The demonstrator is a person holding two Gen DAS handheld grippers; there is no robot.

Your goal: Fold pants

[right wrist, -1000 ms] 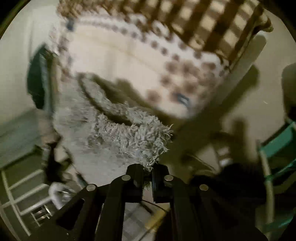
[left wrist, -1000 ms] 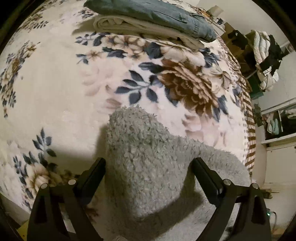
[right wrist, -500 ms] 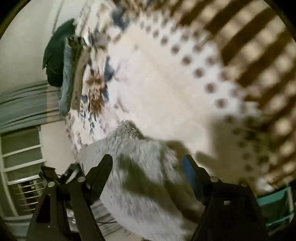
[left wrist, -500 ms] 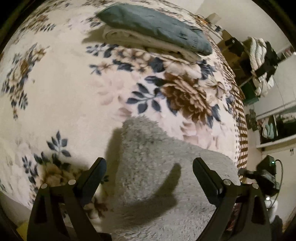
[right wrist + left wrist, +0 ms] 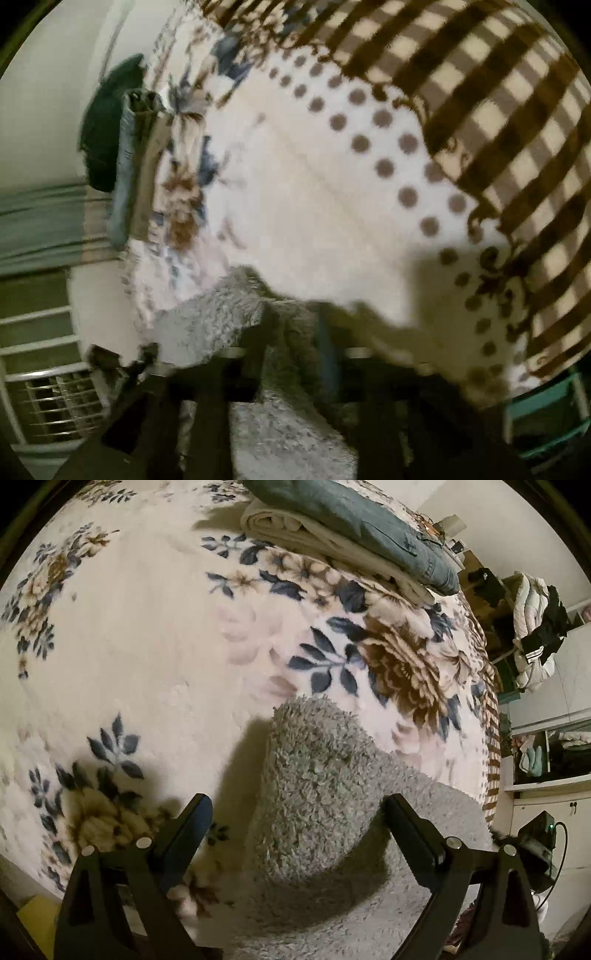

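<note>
Blanket (image 5: 155,635) with blue and brown flowers covers the bed and fills most of the left wrist view; in the right wrist view its edge shows brown dots and a brown check border (image 5: 480,92). On this blanket, at its far side, lies a stack of folded clothes (image 5: 332,535): a cream piece below and blue jeans (image 5: 362,520) on top. Nearer on the blanket lie the grey fluffy pants (image 5: 325,794), folded into a thick bundle whose rounded end points toward the stack.

The left claw (image 5: 299,830) is wide open and holds nothing. The pants lie between its two fingers (image 5: 192,823), closer to the right finger, and the bundle reaches forward past both fingertips onto the blanket.

The right claw (image 5: 291,354) is strongly blurred. The pants (image 5: 229,314) lie directly in front of it and under it, at the blanket's near edge, and grey fleece shows in the gap between the fingers. Whether this claw is open or closed on the fleece, I cannot tell.
</note>
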